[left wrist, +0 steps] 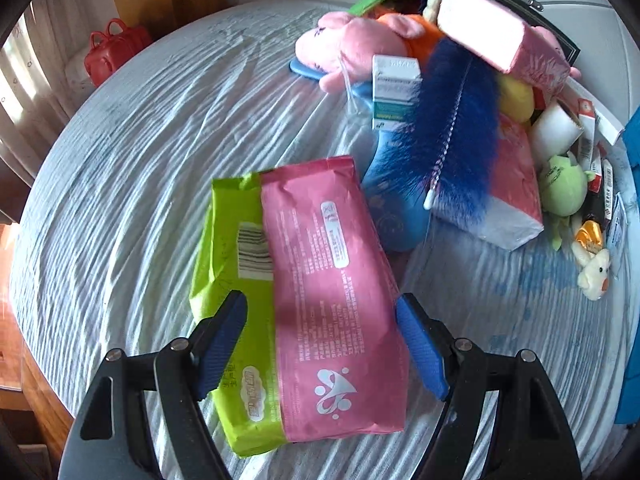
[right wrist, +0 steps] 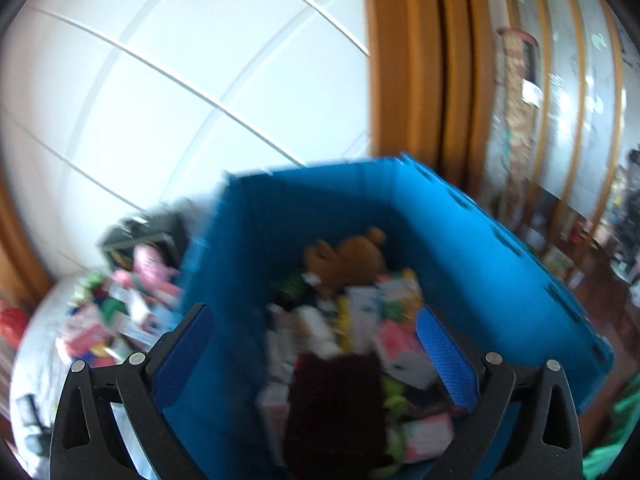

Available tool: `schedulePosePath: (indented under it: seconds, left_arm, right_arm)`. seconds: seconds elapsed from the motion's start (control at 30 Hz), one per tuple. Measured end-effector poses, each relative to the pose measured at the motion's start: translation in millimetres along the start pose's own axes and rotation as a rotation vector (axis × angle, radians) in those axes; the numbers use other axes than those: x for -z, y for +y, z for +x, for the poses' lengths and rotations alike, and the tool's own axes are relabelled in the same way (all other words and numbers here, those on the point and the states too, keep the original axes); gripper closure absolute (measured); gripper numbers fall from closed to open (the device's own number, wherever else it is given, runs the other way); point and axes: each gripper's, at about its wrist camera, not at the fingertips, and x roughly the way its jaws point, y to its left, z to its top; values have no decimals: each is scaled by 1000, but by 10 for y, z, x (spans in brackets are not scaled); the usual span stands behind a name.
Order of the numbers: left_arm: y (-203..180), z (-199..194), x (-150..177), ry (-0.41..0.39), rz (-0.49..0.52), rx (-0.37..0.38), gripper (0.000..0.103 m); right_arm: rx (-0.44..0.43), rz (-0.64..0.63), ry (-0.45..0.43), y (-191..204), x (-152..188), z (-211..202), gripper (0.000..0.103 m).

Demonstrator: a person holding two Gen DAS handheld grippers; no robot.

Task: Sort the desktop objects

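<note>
The left gripper (left wrist: 322, 344) stood wide open astride the pink-and-green plastic wipes pack (left wrist: 304, 300); closing squarely across its width seemed best, while the right gripper (right wrist: 314, 354) hung open and empty over the blue plastic crate (right wrist: 460, 248).

Each claw (left wrist: 322, 344) (right wrist: 314, 354): black frame, 2 blue ribbed pads, silver screws.

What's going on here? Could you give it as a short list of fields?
surface: bed sheet
left gripper: jaws open either side of a pink-and-green pack, contact unclear
pile: plush pig, blue brush, small boxes
right gripper: open, holding nothing, above a blue bin
bin contents: brown plush, dark cloth, blurred packs
</note>
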Motion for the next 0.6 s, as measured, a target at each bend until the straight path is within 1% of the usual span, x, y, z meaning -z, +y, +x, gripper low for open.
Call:
schedulePosePath:
  seconds: [0.07,0.13,0.2,0.27,0.37,0.47,0.53,0.57,0.6]
  left_arm:
    - [17,53,24,-2,-1,3,22]
    - [-4,75,34,-12,27,-17,15]
    - [-2,115,43,-3,44,-30,11]
    - [24,130,58,-15,58,-62,11]
    - [84,132,65,-22,60,-86,9]
    - [146,132,73,-35,57,-116,8]
    - [159,150,94,-42,71,-123,3]
    - [167,166,104,-40,76,-133,0]
    - [215,178,120,-40,63,-119,0]
  right_arm:
    - [-71,-9,-38,210,-31,-108,0]
    - [-140,-23,-63,443,-55,-169,0]
    - [-213,-48,-69,710,-53,-170,0]
    - [-268,-64,-51,934,-28,-103,0]
    - [-355,-93,13,1300,113,101,0]
    - [-418,-118,116,1650,400,454,0]
    - [-425,-134,196,1841,651,734,0]
    - [-412,-139,241,1907,789,909,0]
    - [-394,-140,288,1961,948,1103,0]
